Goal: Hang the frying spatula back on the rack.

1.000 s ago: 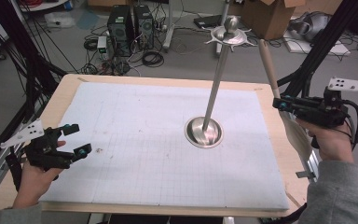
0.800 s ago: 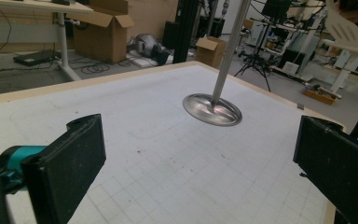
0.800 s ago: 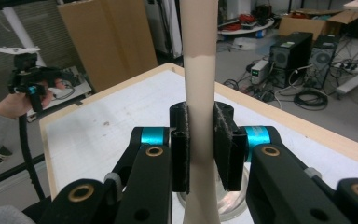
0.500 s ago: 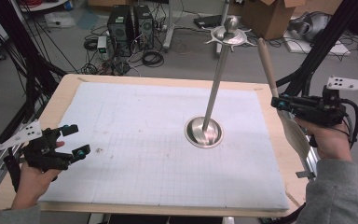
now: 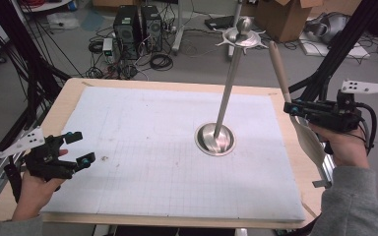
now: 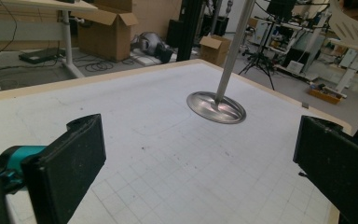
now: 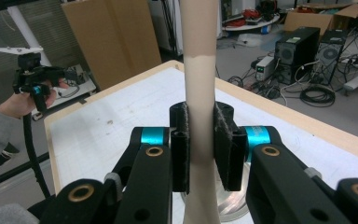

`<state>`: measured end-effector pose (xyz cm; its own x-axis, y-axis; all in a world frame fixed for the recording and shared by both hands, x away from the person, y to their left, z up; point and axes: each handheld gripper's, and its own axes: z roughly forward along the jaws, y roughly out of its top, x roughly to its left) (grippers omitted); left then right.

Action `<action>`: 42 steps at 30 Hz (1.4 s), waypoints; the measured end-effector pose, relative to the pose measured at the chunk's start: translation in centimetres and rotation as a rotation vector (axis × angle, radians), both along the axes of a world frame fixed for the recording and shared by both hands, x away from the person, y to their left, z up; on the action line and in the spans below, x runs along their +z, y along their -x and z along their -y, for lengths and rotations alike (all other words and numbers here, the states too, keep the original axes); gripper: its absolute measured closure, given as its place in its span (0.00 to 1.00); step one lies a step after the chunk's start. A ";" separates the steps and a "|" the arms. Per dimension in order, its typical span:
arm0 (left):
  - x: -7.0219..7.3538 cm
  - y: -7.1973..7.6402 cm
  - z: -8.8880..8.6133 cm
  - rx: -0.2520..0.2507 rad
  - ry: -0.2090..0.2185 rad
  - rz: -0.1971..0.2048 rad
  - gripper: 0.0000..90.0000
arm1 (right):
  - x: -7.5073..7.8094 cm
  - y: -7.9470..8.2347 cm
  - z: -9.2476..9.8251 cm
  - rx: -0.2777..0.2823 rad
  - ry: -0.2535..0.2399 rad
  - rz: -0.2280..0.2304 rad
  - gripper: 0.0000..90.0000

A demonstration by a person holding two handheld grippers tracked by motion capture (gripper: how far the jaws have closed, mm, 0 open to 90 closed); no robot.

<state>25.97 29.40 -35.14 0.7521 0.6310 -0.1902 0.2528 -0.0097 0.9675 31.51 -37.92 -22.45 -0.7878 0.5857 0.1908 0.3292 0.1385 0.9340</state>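
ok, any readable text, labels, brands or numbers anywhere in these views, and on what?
No text can be read.
Two black computer towers on the floor: any badges too small to read.
Brown cardboard boxes: no print legible.
White gridded mat: ruled lines, no numbers visible.

You see a wooden tabletop (image 5: 70, 93) with a big white grid mat (image 5: 142, 142) on it. A shiny metal stand (image 5: 215, 139) sits on the mat.

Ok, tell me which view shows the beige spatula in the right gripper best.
The high view: the beige spatula appears whole there, wooden handle up, blade down, in the right gripper. The right gripper view shows its neck clamped; the left gripper view catches its blade.
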 end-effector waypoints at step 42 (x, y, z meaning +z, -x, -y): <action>-0.1 0.1 0.1 0.004 -0.012 -0.004 0.03 | -0.9 -1.1 -2.0 -0.003 0.057 -0.022 0.87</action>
